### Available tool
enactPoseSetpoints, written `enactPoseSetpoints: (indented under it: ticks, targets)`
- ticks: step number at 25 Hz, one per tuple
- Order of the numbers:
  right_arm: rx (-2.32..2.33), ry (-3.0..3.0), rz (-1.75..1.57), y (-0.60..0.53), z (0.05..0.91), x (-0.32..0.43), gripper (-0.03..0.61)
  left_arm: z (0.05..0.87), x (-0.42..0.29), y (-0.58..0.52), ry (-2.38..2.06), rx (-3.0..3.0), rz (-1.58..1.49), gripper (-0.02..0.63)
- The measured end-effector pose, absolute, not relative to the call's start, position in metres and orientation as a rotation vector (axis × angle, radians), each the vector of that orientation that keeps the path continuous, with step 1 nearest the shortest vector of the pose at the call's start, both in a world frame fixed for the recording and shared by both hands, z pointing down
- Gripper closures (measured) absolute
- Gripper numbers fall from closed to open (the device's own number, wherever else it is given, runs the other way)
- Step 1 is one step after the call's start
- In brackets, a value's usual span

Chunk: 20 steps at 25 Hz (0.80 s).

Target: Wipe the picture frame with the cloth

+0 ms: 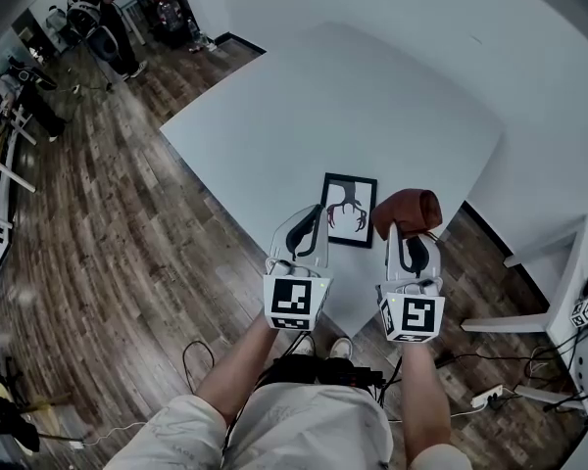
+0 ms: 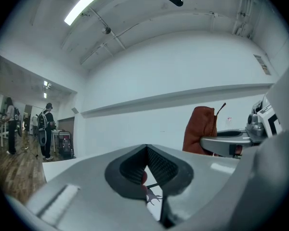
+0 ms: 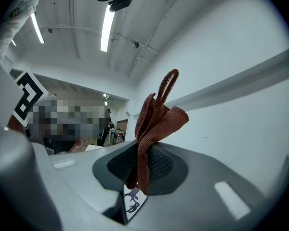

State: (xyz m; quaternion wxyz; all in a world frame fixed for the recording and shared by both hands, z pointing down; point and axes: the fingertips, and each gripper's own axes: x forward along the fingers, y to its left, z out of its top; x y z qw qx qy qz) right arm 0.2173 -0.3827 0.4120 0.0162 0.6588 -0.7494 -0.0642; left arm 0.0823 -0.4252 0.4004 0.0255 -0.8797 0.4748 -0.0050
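Right gripper [image 1: 409, 235] pinches the cloth [image 1: 412, 209] beside the picture frame [image 1: 350, 211]

Bright, even light from ceiling tubes [image 3: 107, 27]; fisheye edges curve and darken.

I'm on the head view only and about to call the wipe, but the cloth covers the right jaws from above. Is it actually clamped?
Observer: Yes. In the right gripper view, the right gripper has its jaws shut on the cloth, which is pinched between the pads.
Operator: Is any of it loose?
Observer: A bunched fold and a thin loop stick out past the jaw tips, unclamped.
Operator: And the left one?
Observer: The left gripper is shut with nothing in it. In its own view, the antler print of the picture frame shows through the slit behind the tips.
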Motion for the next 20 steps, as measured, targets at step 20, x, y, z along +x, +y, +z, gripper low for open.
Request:
enactPoseSetpoints:
  ticks: [20]
  targets:
    - [2.023, -2.338, -0.189, -0.3776, 0.4092, 0.2187, 0.503, 0.3913, 0.0871, -0.4177, 1.459, -2.681, 0.012, 0.614]
